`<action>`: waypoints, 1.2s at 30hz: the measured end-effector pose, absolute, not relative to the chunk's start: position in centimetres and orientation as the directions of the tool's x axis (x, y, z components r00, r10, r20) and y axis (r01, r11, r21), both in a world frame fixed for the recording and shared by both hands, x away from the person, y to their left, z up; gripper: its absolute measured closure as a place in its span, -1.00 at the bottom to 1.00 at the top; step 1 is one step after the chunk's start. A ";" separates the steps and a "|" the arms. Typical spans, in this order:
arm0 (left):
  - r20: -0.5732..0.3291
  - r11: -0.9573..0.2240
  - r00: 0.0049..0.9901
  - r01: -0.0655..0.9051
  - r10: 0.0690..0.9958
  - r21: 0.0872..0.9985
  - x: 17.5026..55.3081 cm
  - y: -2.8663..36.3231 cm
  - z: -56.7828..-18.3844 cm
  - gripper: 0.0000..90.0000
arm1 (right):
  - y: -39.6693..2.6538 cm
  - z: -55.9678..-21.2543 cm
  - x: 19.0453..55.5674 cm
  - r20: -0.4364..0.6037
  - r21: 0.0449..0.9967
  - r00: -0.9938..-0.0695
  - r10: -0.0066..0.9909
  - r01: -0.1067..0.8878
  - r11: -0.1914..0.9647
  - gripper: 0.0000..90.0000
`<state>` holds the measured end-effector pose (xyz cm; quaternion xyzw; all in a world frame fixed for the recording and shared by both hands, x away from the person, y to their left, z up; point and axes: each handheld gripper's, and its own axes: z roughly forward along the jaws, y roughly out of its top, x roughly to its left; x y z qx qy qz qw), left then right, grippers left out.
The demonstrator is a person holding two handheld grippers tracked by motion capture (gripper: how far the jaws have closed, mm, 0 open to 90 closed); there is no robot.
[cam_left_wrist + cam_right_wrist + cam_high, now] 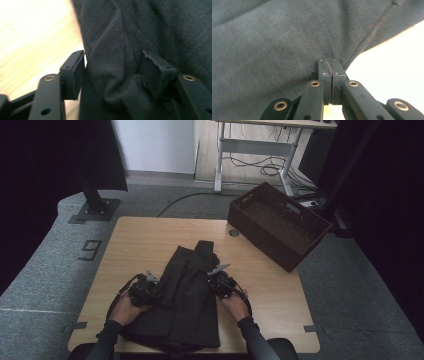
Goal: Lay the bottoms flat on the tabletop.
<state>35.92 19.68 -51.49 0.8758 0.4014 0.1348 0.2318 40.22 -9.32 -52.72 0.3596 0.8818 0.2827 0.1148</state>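
Fabric of the dark garment (187,295) at the table's (140,235) near middle looks soft and light; my right claw (331,63) pinches its right edge, while my left claw (112,72) stands spread around a fold.

the left gripper (113,72) has its jaws apart around a raised fold of dark grey cloth (150,30); the pads sit at either side of it. pale wooden table (32,37) lies at the left.
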 end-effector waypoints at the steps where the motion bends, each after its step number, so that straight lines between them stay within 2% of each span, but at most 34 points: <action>1: 0.056 -0.568 0.641 0.631 0.765 0.528 35.8 19.5 -51.1 -0.26 | -9.4 -52.7 40.4 0.009 0.580 -0.713 0.701 0.575 0.578 0.82; 3: 0.061 -0.549 0.629 0.623 0.775 0.557 35.6 19.6 -50.3 -0.34 | -9.8 -52.4 40.7 0.031 0.578 -0.710 0.703 0.587 0.567 0.52; 5: 0.044 -0.496 0.603 0.610 0.797 0.618 35.6 20.0 -49.3 -0.35 | -10.1 -52.0 40.7 -0.005 0.577 -0.701 0.713 0.581 0.575 0.31; 7: 0.037 -0.468 0.583 0.611 0.812 0.639 35.7 20.3 -48.9 -0.37 | -10.7 -51.5 40.8 0.021 0.606 -0.678 0.735 0.593 0.530 0.23; 11: 0.034 -0.456 0.556 0.645 0.831 0.613 37.0 20.4 -49.9 -0.39 | -10.9 -51.5 41.3 0.042 0.625 -0.672 0.739 0.595 0.506 0.13; 13: 0.033 -0.462 0.555 0.656 0.831 0.597 37.5 20.4 -50.8 -0.31 | -10.6 -51.9 41.6 0.064 0.624 -0.678 0.733 0.600 0.500 0.18; 17: 0.022 -0.474 0.567 0.666 0.824 0.576 38.1 20.1 -52.4 -0.07 | -10.2 -52.9 41.6 0.114 0.620 -0.681 0.723 0.617 0.484 0.47; 21: 0.011 -0.456 0.563 0.658 0.827 0.599 38.2 19.8 -52.9 0.33 | -10.1 -52.5 41.3 0.069 0.621 -0.691 0.720 0.594 0.511 0.85; 24: 0.067 -0.489 0.572 0.627 0.817 0.606 37.9 19.3 -52.9 0.53 | -10.4 -52.0 41.0 0.048 0.629 -0.695 0.717 0.579 0.519 0.91; 27: 0.104 -0.505 0.569 0.615 0.816 0.606 37.7 19.3 -53.0 0.62 | -10.8 -51.5 40.8 0.026 0.634 -0.692 0.721 0.569 0.523 0.93; 36: 0.136 -0.501 0.547 0.604 0.826 0.620 37.4 20.4 -53.2 0.67 | -12.4 -49.6 40.6 -0.060 0.641 -0.668 0.742 0.544 0.542 0.93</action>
